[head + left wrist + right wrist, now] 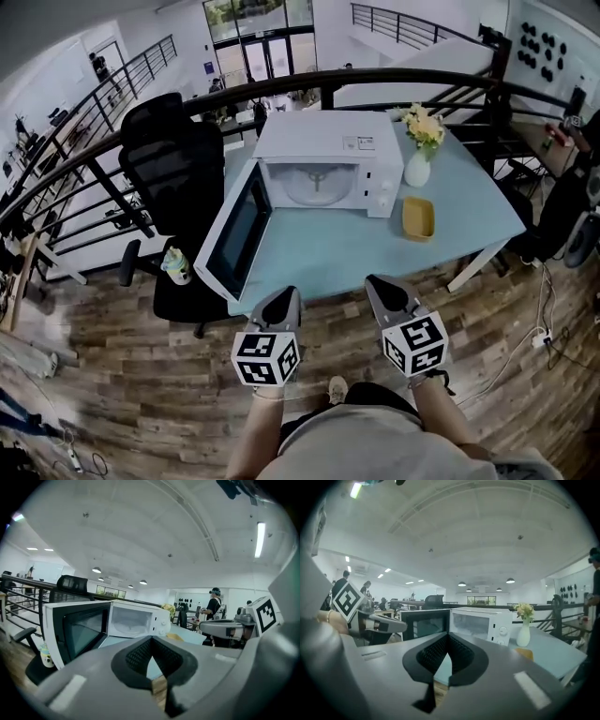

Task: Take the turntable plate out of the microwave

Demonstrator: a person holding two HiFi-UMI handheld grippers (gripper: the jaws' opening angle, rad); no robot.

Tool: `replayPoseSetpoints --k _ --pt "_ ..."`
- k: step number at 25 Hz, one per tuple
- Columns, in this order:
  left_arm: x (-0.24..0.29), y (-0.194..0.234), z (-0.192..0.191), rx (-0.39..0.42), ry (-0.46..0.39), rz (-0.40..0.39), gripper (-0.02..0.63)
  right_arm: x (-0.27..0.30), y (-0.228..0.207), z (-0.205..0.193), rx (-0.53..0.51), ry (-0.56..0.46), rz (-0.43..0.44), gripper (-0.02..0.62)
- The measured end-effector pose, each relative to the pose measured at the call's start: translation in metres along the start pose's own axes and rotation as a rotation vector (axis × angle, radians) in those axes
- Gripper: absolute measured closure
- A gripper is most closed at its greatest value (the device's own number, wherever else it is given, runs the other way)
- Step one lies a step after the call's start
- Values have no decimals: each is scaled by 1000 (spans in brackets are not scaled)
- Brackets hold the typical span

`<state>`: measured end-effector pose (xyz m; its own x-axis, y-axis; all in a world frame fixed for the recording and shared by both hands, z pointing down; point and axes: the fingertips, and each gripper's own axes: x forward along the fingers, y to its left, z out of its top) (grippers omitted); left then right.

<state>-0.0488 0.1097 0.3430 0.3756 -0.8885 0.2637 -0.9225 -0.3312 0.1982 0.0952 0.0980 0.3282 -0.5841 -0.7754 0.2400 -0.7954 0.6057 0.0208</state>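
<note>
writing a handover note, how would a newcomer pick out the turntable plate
On the light blue table stands a white microwave with its door swung open. The plate lies flat on the cavity floor. It is round, pale and the only thing inside, unlike the yellow dish out on the table by the vase.

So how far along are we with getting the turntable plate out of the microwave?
Done: the microwave has its door swung open. In hand: nothing; the left gripper and right gripper are both shut and empty, held at the near edge of the table. Left: the turntable plate sits inside the cavity, so reaching in, gripping it and lifting it out all remain.
</note>
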Motion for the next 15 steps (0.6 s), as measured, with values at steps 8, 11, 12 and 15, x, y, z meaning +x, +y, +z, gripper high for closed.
replayPoseSetpoints --k 8,11,12,15 --pt "48 5 2 -26 24 27 606 27 -49 10 24 -44 -24 574" --pt "62 3 5 -27 41 19 606 34 -59 10 32 -44 -40 575" --pt "67 2 5 -29 44 14 606 36 -60 9 34 -41 -44 574" --pt "78 3 5 -24 63 4 606 43 -64 2 44 -23 -45 574"
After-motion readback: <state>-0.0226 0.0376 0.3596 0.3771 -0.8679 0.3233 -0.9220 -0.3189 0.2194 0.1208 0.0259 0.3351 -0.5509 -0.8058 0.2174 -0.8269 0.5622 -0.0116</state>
